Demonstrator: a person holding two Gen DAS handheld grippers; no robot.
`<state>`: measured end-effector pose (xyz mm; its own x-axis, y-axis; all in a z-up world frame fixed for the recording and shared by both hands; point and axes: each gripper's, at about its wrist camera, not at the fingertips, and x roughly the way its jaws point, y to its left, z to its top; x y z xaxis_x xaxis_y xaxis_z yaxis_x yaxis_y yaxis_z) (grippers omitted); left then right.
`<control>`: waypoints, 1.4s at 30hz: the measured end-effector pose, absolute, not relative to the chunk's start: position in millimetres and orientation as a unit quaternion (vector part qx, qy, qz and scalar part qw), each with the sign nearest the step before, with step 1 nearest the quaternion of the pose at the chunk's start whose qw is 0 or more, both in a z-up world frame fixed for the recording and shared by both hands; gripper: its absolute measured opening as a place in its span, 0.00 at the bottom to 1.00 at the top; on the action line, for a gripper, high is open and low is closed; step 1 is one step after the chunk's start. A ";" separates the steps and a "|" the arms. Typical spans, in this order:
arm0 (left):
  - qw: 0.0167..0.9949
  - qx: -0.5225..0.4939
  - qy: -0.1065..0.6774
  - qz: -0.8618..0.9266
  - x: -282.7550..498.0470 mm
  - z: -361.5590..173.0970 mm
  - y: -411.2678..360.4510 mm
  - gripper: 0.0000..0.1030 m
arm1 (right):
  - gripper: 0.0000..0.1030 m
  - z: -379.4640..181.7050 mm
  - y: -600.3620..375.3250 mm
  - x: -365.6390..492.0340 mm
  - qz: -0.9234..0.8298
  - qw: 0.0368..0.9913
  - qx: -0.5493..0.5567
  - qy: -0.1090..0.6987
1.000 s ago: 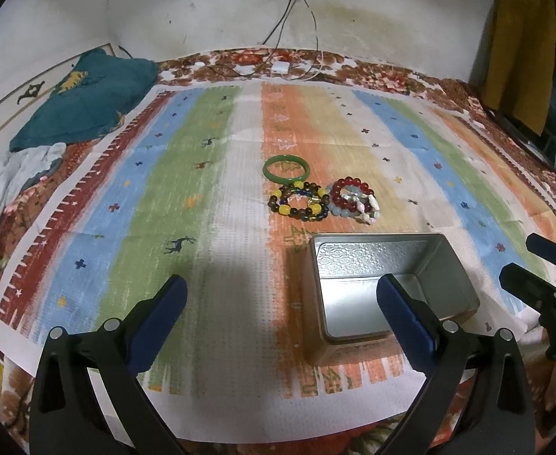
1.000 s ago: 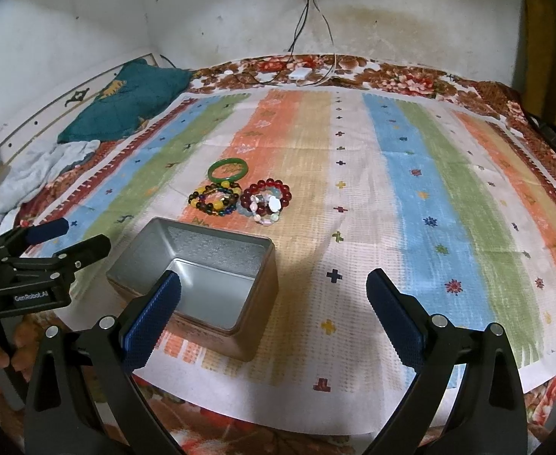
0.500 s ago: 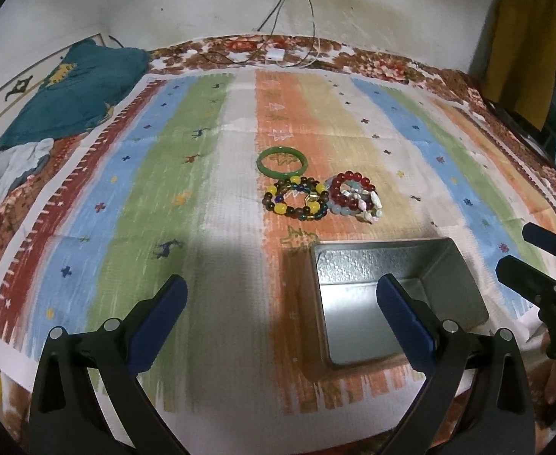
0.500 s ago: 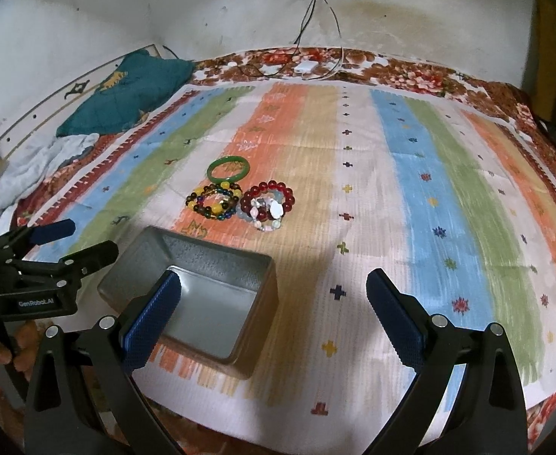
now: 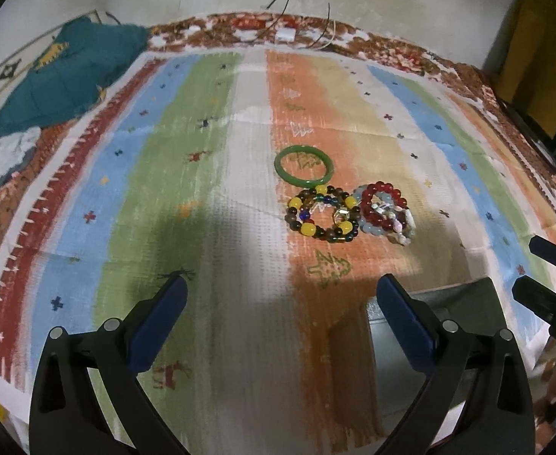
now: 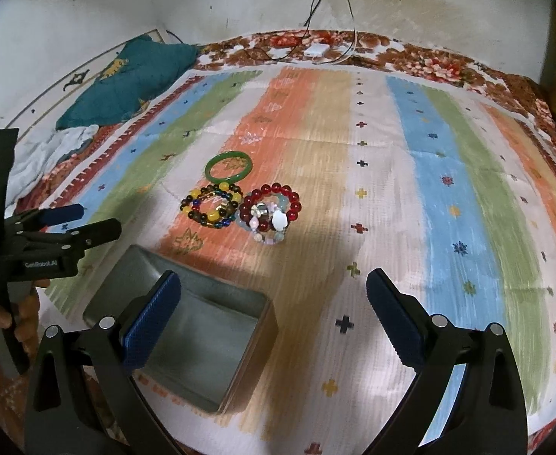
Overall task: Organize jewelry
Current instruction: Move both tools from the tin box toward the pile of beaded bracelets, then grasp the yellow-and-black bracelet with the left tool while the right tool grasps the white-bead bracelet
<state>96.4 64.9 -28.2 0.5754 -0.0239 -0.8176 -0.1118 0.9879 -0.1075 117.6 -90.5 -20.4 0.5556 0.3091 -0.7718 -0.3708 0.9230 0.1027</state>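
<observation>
Your left gripper (image 5: 280,303) and right gripper (image 6: 274,295) both hang spread wide, empty. Green bangle (image 5: 303,164), multicolour bead bracelet (image 5: 322,218) and red bead bracelet (image 5: 384,212) cluster at 12 o'clock on the striped cloth (image 6: 391,174), touching. Open tin box (image 6: 202,326) sits near, at 5 o'clock of the left gripper. Teal cloth (image 6: 126,79) lies at 10 o'clock, well apart.

Bed (image 6: 448,60): floral brown-red cover, against a white wall.
Striped cloth (image 6: 410,189): spread flat over the bed.
On the cloth: green bangle (image 6: 228,168); multicoloured bead bracelet (image 6: 210,206) just beside red bead bracelet (image 6: 270,204); open metal tin (image 6: 187,326) nearer the camera.
Bed's far left: teal cloth (image 6: 126,83), white cloth (image 6: 50,151).
</observation>
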 end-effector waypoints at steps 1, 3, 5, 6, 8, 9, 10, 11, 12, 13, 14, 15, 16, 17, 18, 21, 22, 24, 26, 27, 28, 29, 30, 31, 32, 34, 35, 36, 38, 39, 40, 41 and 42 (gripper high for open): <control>0.882 -0.078 0.464 0.022 99.6 -29.9 66.4 0.95 | 0.96 -21.4 -90.4 120.2 0.193 0.880 -0.035 0.433; 0.881 -0.083 0.466 0.020 104.0 -31.7 68.1 0.95 | 0.96 -22.9 -89.9 128.3 0.193 0.877 -0.033 0.438; 0.880 -0.083 0.467 0.019 108.2 -32.7 68.4 0.95 | 0.96 -24.3 -88.5 135.1 0.193 0.876 -0.032 0.442; 0.880 -0.082 0.468 0.018 109.2 -33.0 68.3 0.95 | 0.96 -25.0 -87.2 138.0 0.193 0.875 -0.033 0.443; 0.879 -0.080 0.470 0.017 112.9 -34.2 68.4 0.95 | 0.96 -26.4 -86.7 141.5 0.195 0.872 -0.033 0.447; 0.878 -0.081 0.472 0.016 115.3 -35.2 68.6 0.95 | 0.96 -27.2 -86.5 144.0 0.197 0.870 -0.032 0.450; 0.877 -0.084 0.474 0.013 117.3 -36.0 70.0 0.95 | 0.96 -28.0 -86.3 145.9 0.197 0.869 -0.031 0.453; 0.875 -0.087 0.476 0.012 119.1 -36.8 71.2 0.95 | 0.96 -29.1 -86.1 148.4 0.199 0.866 -0.029 0.457; 0.874 -0.093 0.478 0.009 122.0 -37.8 73.1 0.94 | 0.96 -30.2 -86.2 151.1 0.202 0.863 -0.024 0.462; 0.872 -0.098 0.479 0.008 124.1 -38.6 74.7 0.94 | 0.96 -31.1 -86.5 153.6 0.204 0.861 -0.021 0.465; 0.871 -0.103 0.481 0.006 126.7 -39.6 76.2 0.94 | 0.96 -32.1 -87.0 156.6 0.205 0.859 -0.016 0.469; 0.868 -0.108 0.484 0.005 129.9 -40.9 78.2 0.94 | 0.96 -32.9 -87.6 159.9 0.207 0.856 -0.009 0.474; 0.867 -0.112 0.486 0.005 132.6 -42.2 79.8 0.94 | 0.96 -33.5 -88.4 162.2 0.208 0.855 -0.004 0.476; 0.865 -0.116 0.488 0.005 134.8 -43.4 81.7 0.94 | 0.96 -34.0 -89.2 164.6 0.209 0.853 0.002 0.478; 0.862 -0.122 0.491 0.005 138.3 -45.4 84.1 0.92 | 0.96 -34.5 -90.1 167.9 0.210 0.851 0.008 0.481; 0.853 -0.140 0.502 -0.002 145.2 -51.4 89.5 0.80 | 0.96 -37.9 -90.8 175.6 0.211 0.846 0.020 0.489; 0.850 -0.145 0.506 -0.004 147.6 -53.8 90.7 0.78 | 0.96 -39.4 -90.9 178.2 0.212 0.844 0.024 0.493; 0.845 -0.155 0.512 -0.009 152.6 -57.3 93.2 0.74 | 0.96 -43.7 -91.1 184.9 0.213 0.837 0.036 0.503; 0.841 -0.169 0.514 -0.018 156.6 -59.5 95.7 0.67 | 0.96 -46.3 -91.2 189.4 0.213 0.834 0.042 0.508; 0.837 -0.181 0.516 -0.022 159.2 -61.6 97.6 0.63 | 0.96 -47.1 -91.4 191.4 0.213 0.833 0.045 0.510; 0.834 -0.188 0.518 -0.025 161.6 -63.8 99.1 0.62 | 0.96 -48.2 -90.7 194.0 0.213 0.831 0.048 0.512; 0.831 -0.192 0.521 -0.025 163.9 -65.8 100.0 0.59 | 0.93 -49.3 -89.9 196.5 0.213 0.829 0.051 0.514; 0.829 -0.193 0.524 -0.024 166.5 -68.2 100.5 0.56 | 0.88 -50.5 -89.9 198.8 0.214 0.828 0.052 0.516; 0.828 -0.193 0.526 -0.024 168.8 -70.2 100.5 0.55 | 0.87 -51.9 -88.9 201.2 0.214 0.826 0.054 0.519; 0.826 -0.194 0.528 -0.025 171.1 -72.1 100.6 0.53 | 0.87 -53.0 -87.8 203.2 0.214 0.824 0.056 0.521; 0.823 -0.197 0.532 -0.027 175.7 -74.9 101.8 0.49 | 0.85 -54.7 -86.3 206.4 0.217 0.821 0.055 0.525; 0.822 -0.199 0.534 -0.027 177.7 -76.2 102.1 0.47 | 0.85 -55.8 -85.0 208.1 0.217 0.820 0.055 0.526; 0.821 -0.199 0.535 -0.028 180.7 -77.8 102.1 0.46 | 0.83 -57.1 -83.5 209.8 0.218 0.819 0.055 0.529; 0.819 -0.197 0.538 -0.027 185.5 -80.6 101.4 0.46 | 0.81 -60.3 -82.2 213.0 0.218 0.816 0.055 0.533; 0.818 -0.196 0.539 -0.027 186.9 -81.8 101.9 0.46 | 0.80 -62.0 -81.3 214.8 0.218 0.815 0.055 0.535; 0.817 -0.195 0.541 -0.028 188.7 -83.3 101.6 0.46 | 0.80 -63.2 -81.1 216.0 0.217 0.814 0.055 0.536; 0.816 -0.193 0.544 -0.028 191.3 -85.1 100.4 0.45 | 0.79 -65.2 -80.7 218.1 0.217 0.812 0.057 0.539; 0.816 -0.191 0.545 -0.028 192.7 -86.3 100.2 0.45 | 0.76 -67.0 -80.2 220.1 0.217 0.810 0.058 0.542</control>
<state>192.7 100.2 -86.3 0.4034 -0.2536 -0.8792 -0.1626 0.9257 -0.3416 220.1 -80.2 -67.0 0.3186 0.4148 -0.8523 -0.2886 0.8989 0.3296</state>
